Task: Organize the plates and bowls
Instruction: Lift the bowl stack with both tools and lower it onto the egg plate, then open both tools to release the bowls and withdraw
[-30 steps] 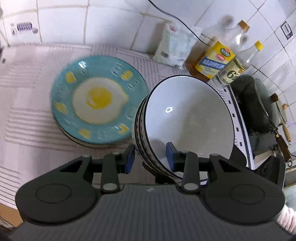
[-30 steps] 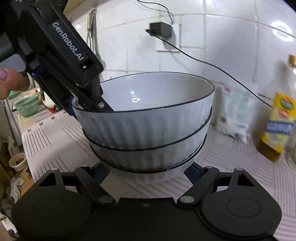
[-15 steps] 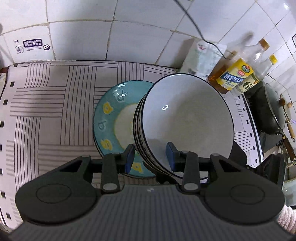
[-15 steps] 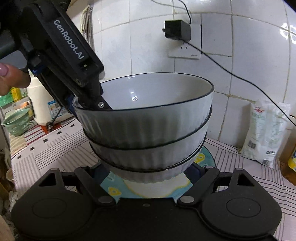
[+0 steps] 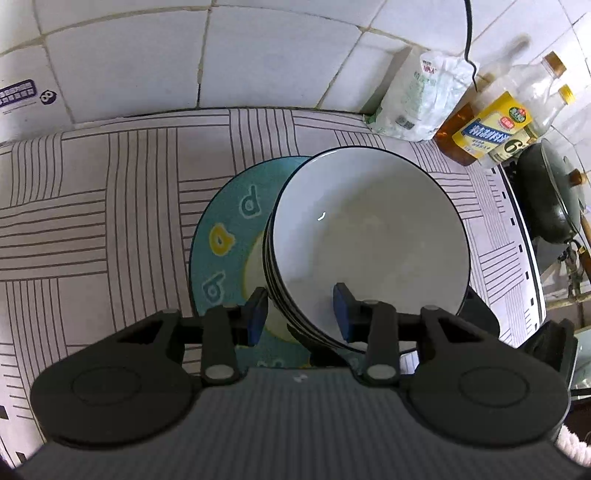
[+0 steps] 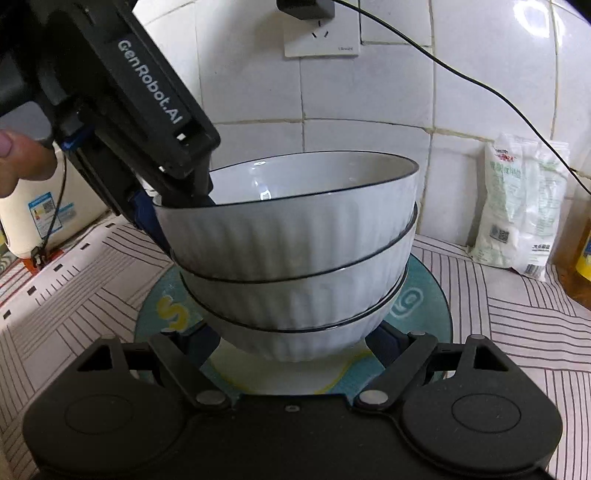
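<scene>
Three nested white ribbed bowls (image 5: 369, 240) with black rims hang tilted over a teal plate (image 5: 225, 236) with yellow and white figures. My left gripper (image 5: 299, 312) is shut on the near rims of the stack, one blue pad inside the top bowl and one outside. In the right wrist view the same bowls (image 6: 295, 236) fill the middle, and my right gripper (image 6: 295, 343) is shut wide on the bottom bowl's lower wall. The left gripper (image 6: 177, 206) reaches in from the upper left. The plate (image 6: 424, 295) lies just beneath; whether the stack touches it, I cannot tell.
A striped cloth (image 5: 92, 206) covers the counter. A white bag (image 5: 417, 99) and oil bottles (image 5: 487, 125) stand against the tiled wall at the right, with a dark wok (image 5: 546, 199) beyond. A cable runs from a wall socket (image 6: 321, 33). A white container (image 6: 29, 218) stands at the left.
Both grippers have carried the bowl stack sideways and down, from beside the teal plate to over its middle. Both grips are unchanged.
</scene>
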### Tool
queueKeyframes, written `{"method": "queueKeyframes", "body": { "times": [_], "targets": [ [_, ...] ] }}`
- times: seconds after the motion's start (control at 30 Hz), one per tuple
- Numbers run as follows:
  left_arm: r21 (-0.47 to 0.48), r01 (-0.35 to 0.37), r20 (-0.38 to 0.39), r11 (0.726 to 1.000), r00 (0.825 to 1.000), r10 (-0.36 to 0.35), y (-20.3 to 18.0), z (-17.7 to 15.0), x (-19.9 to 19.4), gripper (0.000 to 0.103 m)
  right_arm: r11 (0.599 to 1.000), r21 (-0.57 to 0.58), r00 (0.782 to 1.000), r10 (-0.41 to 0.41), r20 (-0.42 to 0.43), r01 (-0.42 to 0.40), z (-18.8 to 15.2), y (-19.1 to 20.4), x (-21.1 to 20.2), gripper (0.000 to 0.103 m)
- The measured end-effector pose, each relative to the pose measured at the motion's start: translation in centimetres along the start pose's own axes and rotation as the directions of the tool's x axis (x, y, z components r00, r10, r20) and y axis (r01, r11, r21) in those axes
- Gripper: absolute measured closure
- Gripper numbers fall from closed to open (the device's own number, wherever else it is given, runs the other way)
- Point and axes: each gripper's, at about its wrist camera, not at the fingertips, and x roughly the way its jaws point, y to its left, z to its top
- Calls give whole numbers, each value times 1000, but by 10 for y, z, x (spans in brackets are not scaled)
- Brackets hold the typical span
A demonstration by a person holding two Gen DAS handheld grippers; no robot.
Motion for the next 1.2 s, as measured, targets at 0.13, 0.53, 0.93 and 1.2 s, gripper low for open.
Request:
{"method": "queueKeyframes", "body": {
  "times": [0.13, 0.53, 0.93, 1.2],
  "targets": [
    [3, -1, -18, 1000, 1000, 1, 0, -2, 0, 66, 1000, -15, 1000, 8, -17, -8, -2, 1, -1, 15],
    [-157, -32, 38, 987, 999, 38, 6, -12, -8, 65, 996, 19, 989, 85, -120, -83, 19, -8, 0, 13],
    [-295, -168, 198, 941, 952, 232, -25, -54, -73, 45, 983, 29, 975, 182, -124, -180, 35, -38, -88, 10],
    [-322, -211, 220, 923, 931, 290, -56, -94, -107, 38, 995, 8, 985, 100, -143, -100, 35, -64, -107, 10]
  ]
}}
